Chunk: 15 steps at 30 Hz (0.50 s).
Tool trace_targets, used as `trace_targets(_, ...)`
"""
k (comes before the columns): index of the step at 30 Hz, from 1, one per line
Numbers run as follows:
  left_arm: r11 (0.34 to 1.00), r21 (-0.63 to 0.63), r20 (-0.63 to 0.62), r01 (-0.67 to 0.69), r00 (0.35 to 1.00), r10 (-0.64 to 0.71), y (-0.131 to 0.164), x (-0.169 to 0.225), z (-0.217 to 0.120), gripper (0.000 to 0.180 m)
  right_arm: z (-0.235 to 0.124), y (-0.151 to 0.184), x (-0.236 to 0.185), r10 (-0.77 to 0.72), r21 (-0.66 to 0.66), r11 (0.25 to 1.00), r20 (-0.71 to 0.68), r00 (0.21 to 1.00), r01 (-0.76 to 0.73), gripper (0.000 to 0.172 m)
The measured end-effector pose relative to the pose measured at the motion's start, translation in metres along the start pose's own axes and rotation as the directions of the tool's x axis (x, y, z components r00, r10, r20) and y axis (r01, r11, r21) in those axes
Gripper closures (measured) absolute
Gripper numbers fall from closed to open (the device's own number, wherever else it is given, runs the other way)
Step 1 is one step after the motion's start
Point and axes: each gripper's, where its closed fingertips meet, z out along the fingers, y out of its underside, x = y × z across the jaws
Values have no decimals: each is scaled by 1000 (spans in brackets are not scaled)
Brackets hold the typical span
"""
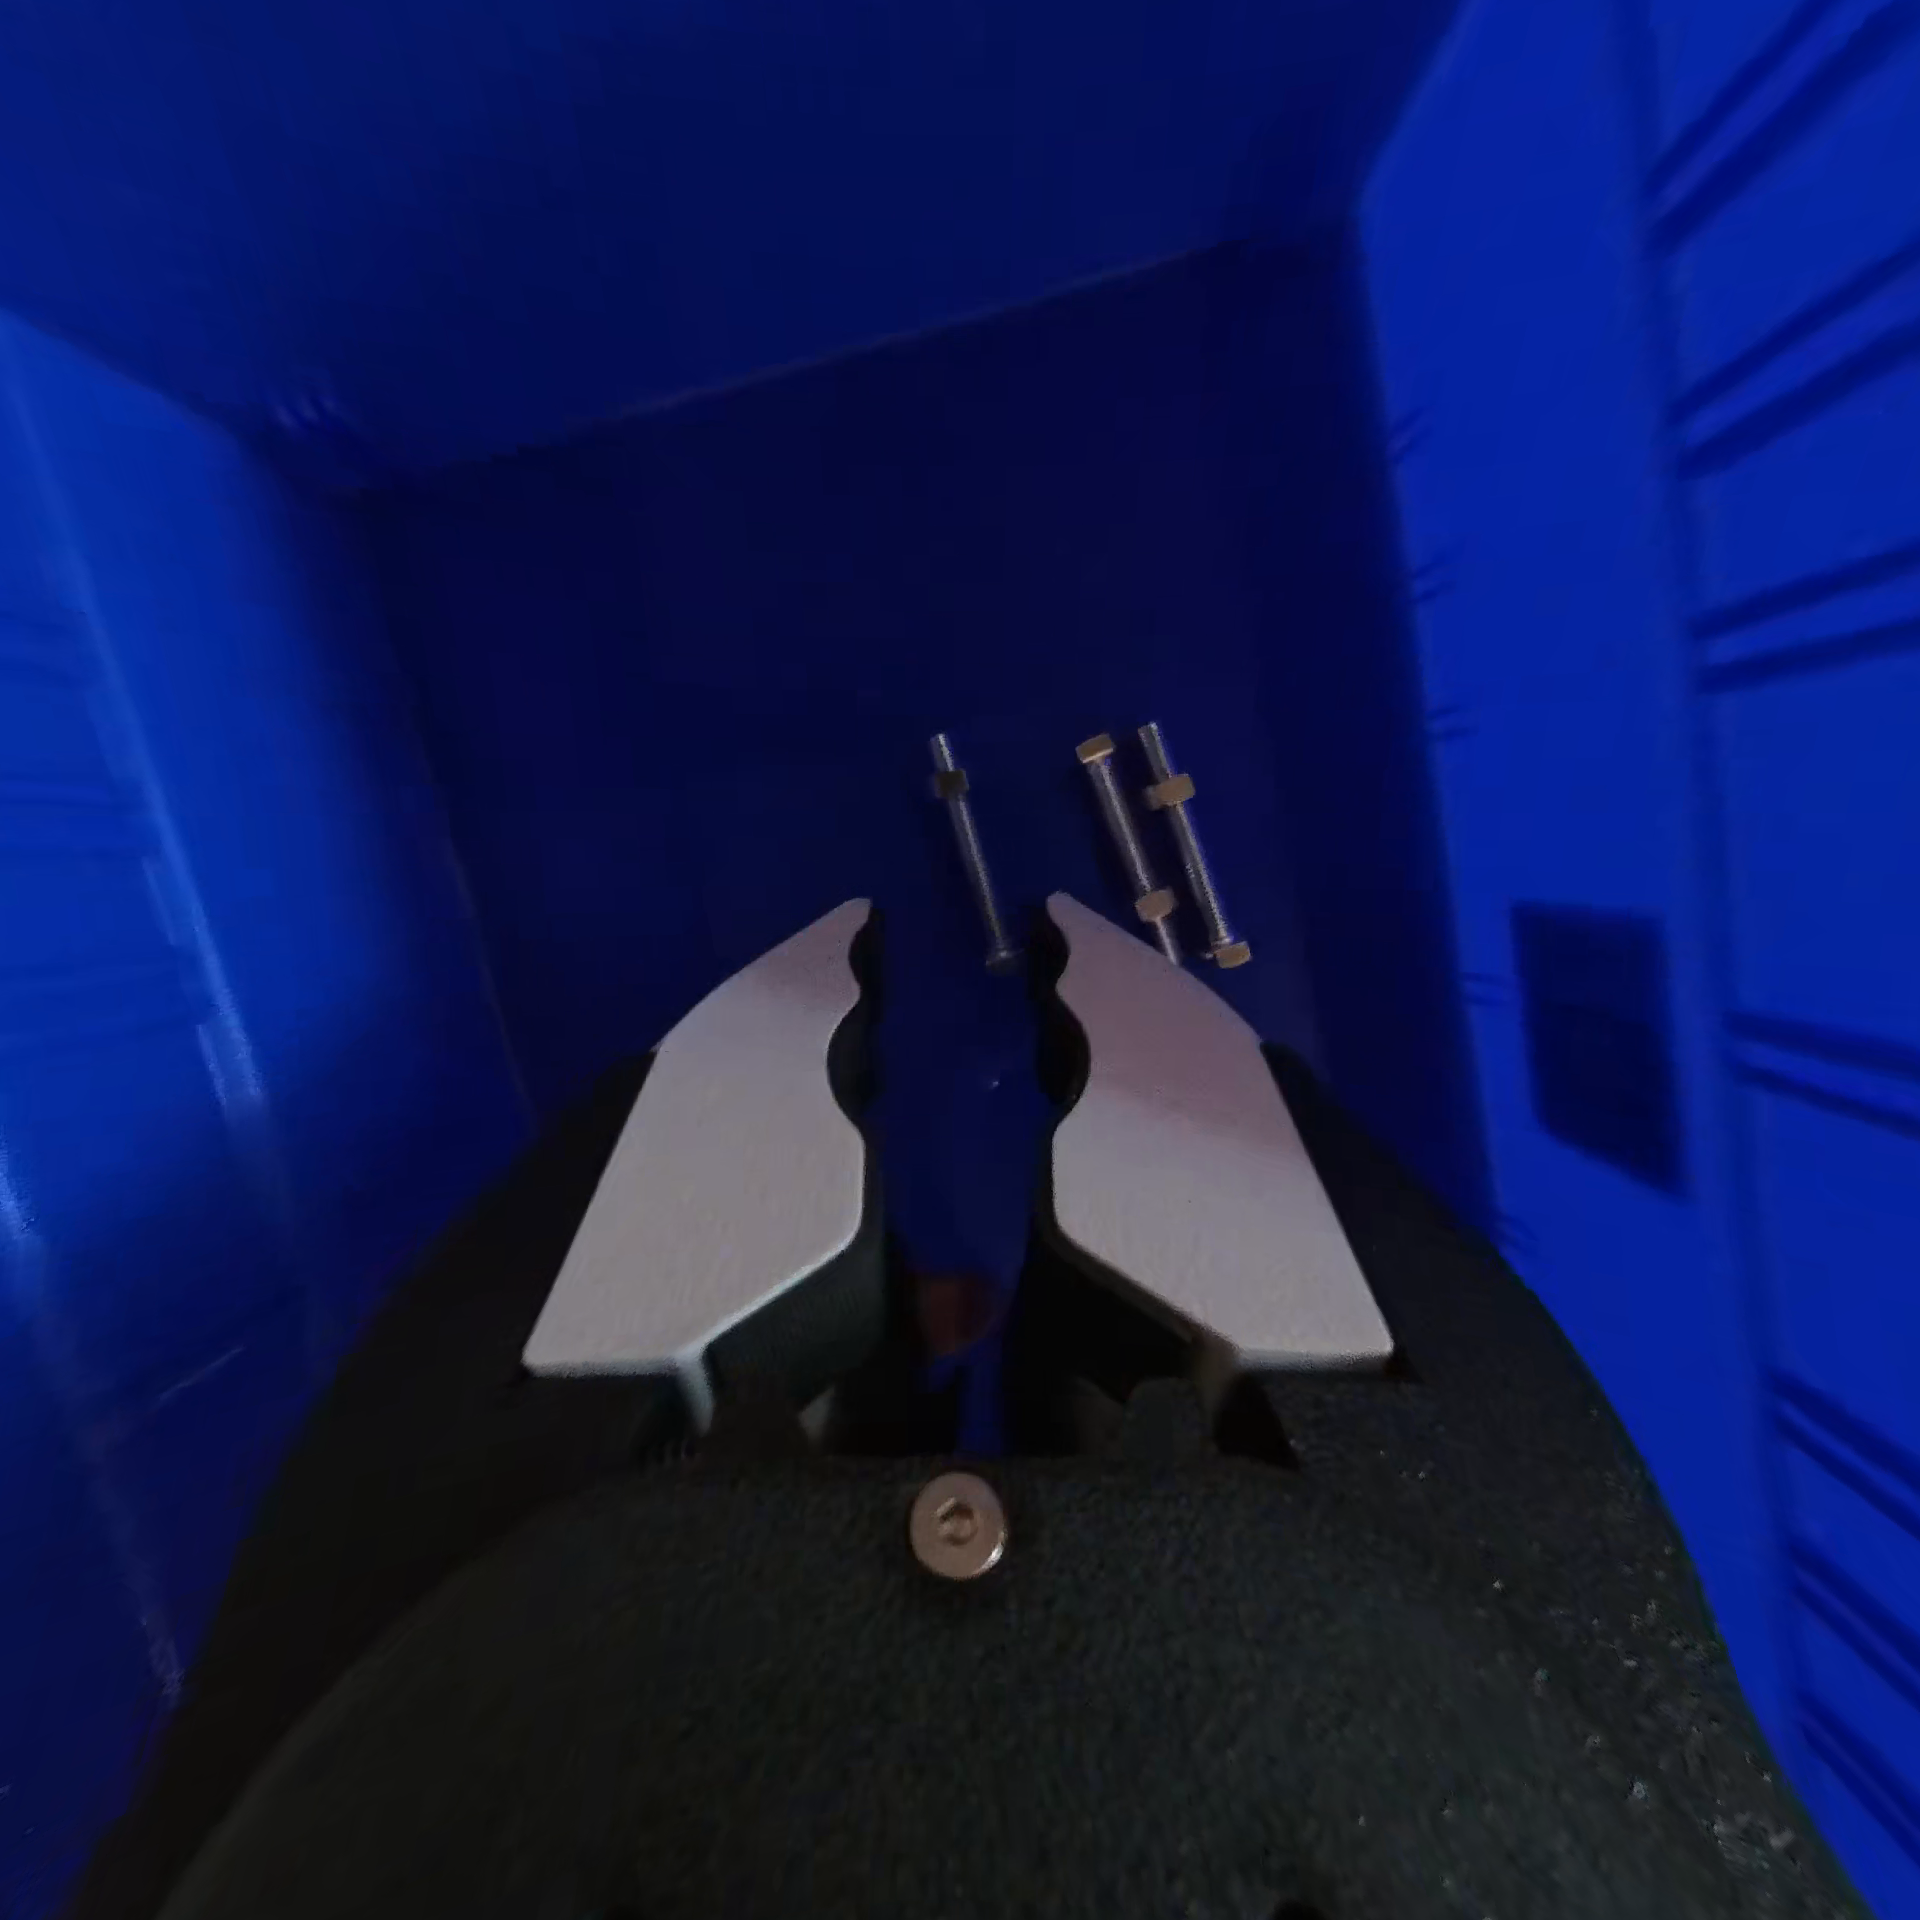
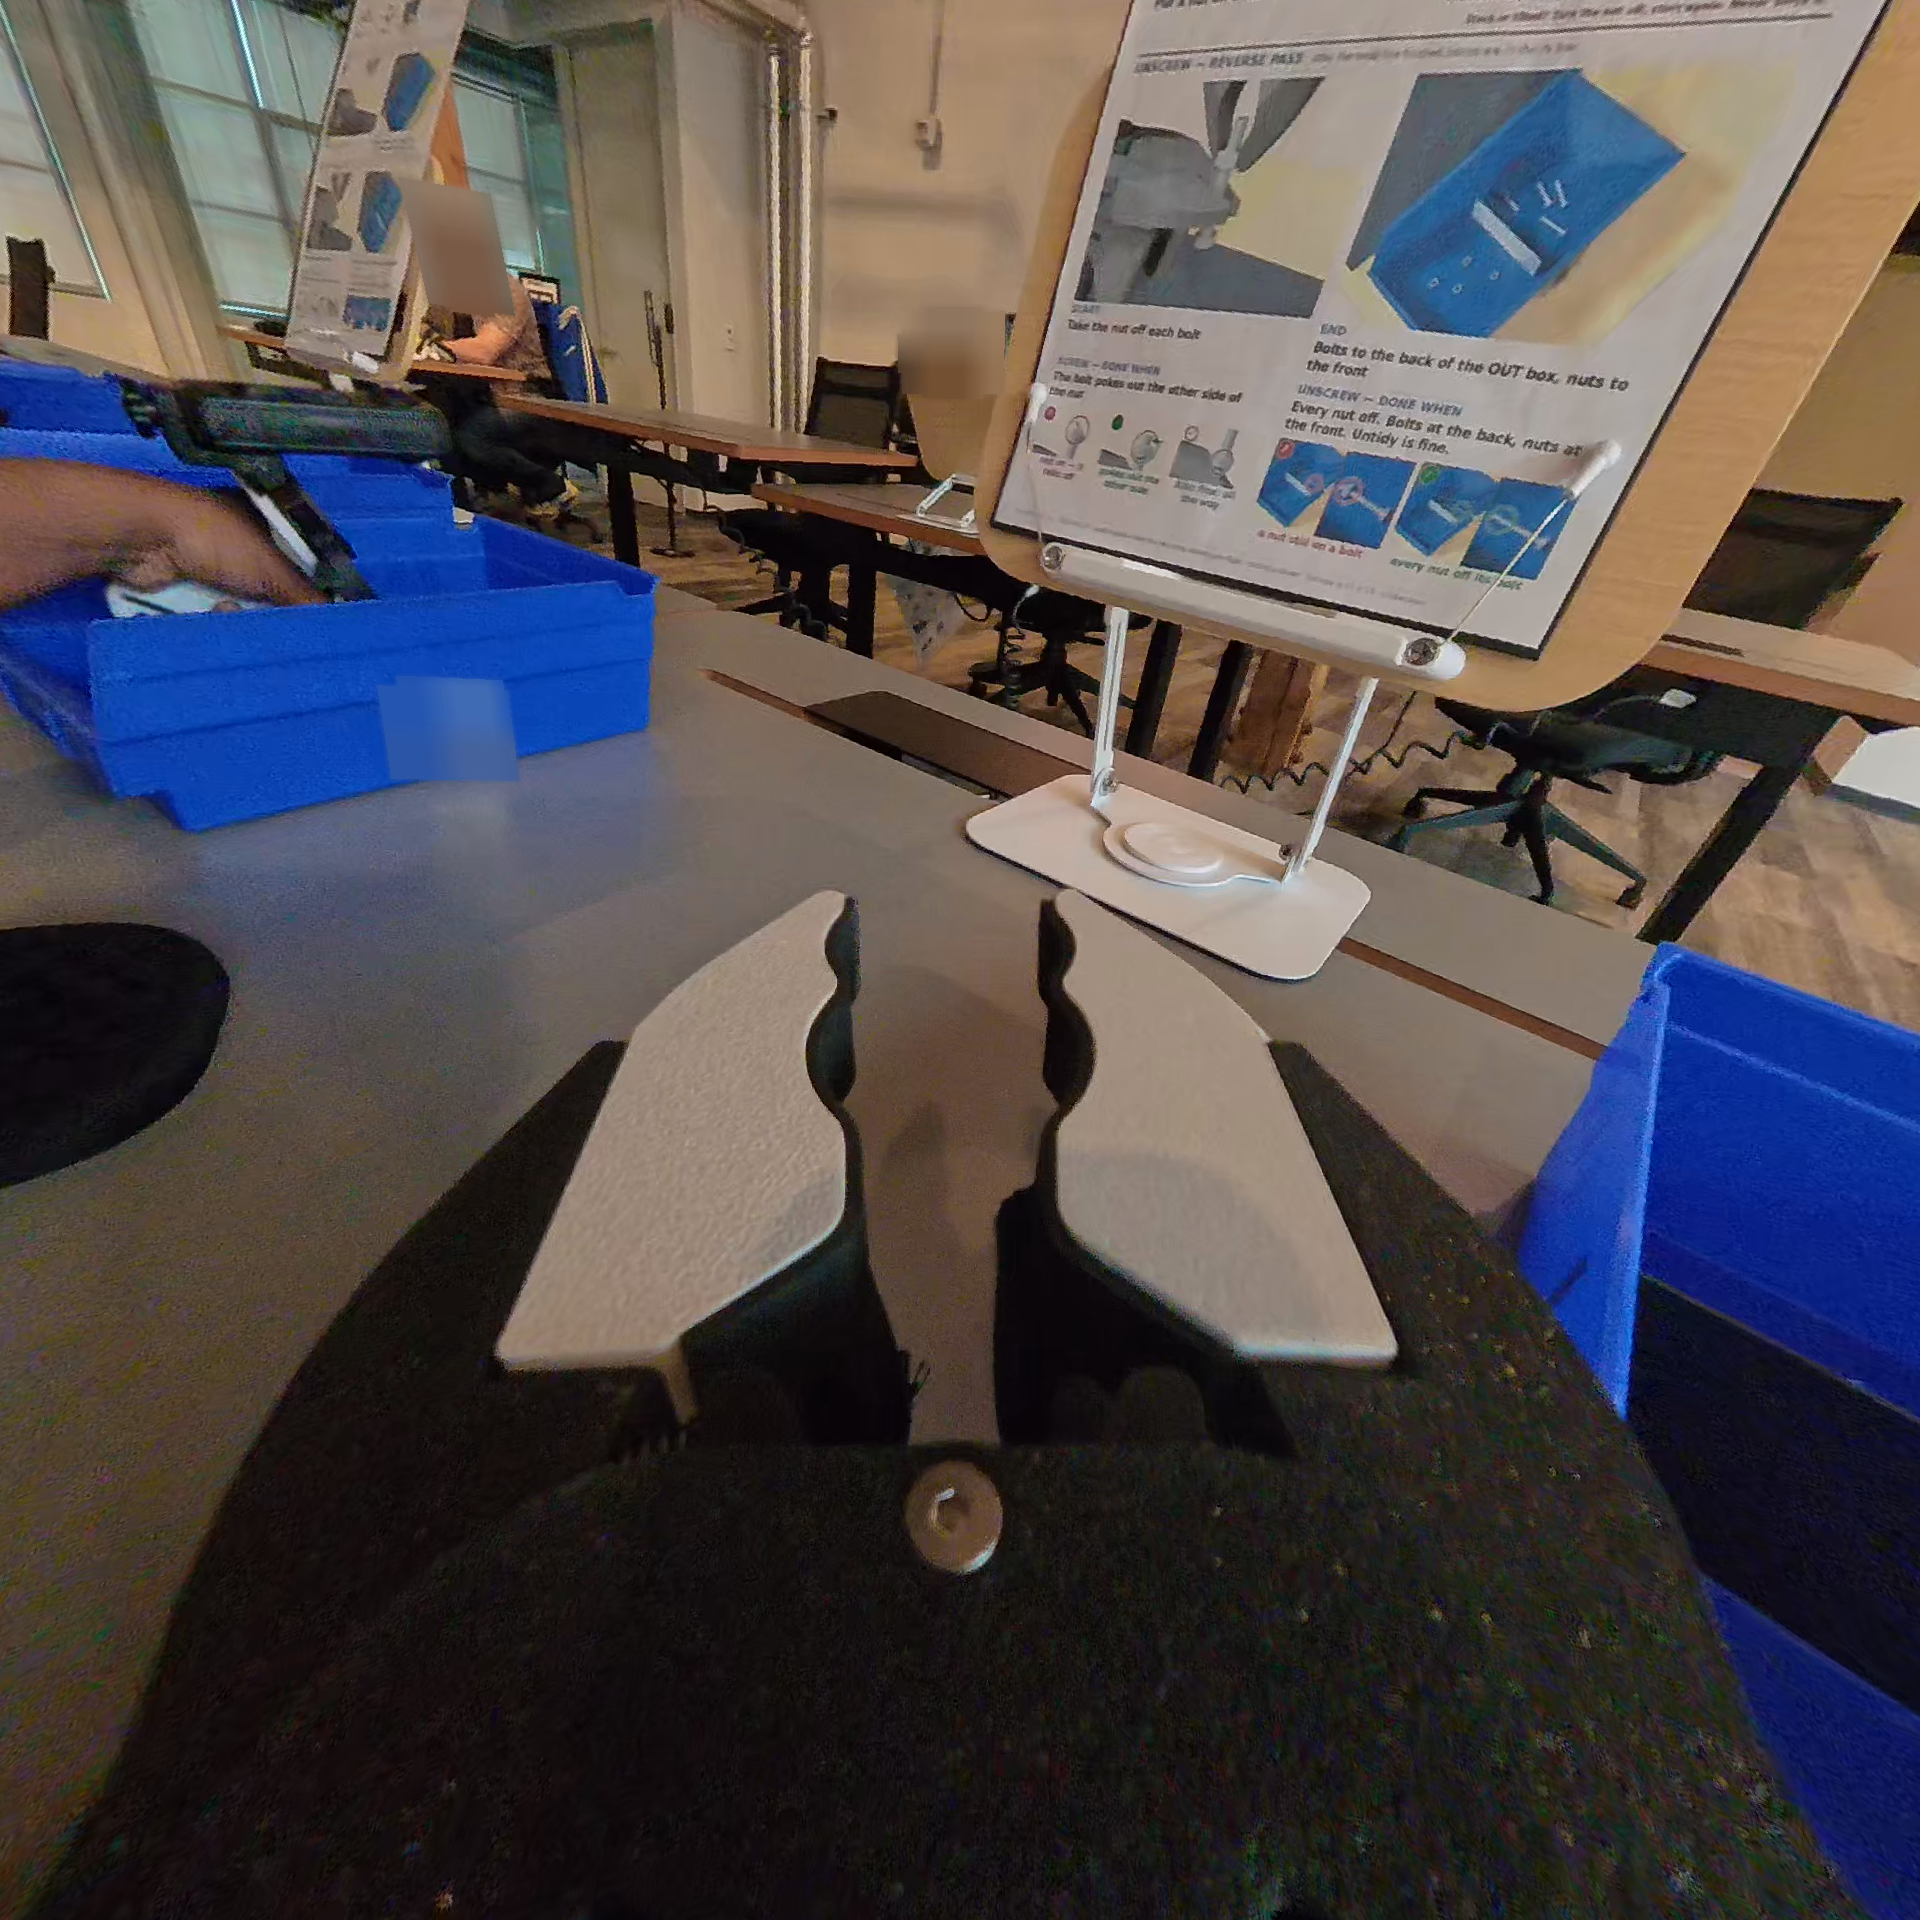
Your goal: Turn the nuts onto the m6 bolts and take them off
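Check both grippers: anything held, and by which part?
Nothing held. Left gripper jaws stand apart above the nearest nutted steel bolt; right gripper is empty.

Blue bin walls (image 1: 208, 831) hemmed the left claw (image 1: 958, 914) on both sides, three bolts (image 1: 1127, 847) lying ahead; bare desk (image 2: 623, 935) lay open before the right claw (image 2: 948, 909), a white stand (image 2: 1174, 883) beyond

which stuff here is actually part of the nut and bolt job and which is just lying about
Part of the job:
- three bolts with nuts on them: left bolt, middle bolt, right bolt
- blue bin holding them
- left gripper, open over the bin floor
- right gripper, open and empty

Lying about:
- instruction sheet on its stand
- second blue bin
- black round pad
- grey table
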Motion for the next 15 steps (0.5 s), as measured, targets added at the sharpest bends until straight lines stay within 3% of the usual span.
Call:
trace_targets(4, 1000, 4, -42, 9, 999, -9, 1, 6, 5, 174, 2, 3, 1, 25, -13, 1000, 10, 1000, -25, 138)
trace_targets(10, 998, 64, -45, 15, 999, -12, 0, 8, 1, 175, 4, 9, 4, 81, -34, 996, 11, 997, -81, 138)
trace_targets(15, 972, 233, -59, 16, 998, -2, -18, 14, -36, 176, 4, 11, 9, 159, -32, 987, 15, 987, -159, 139)
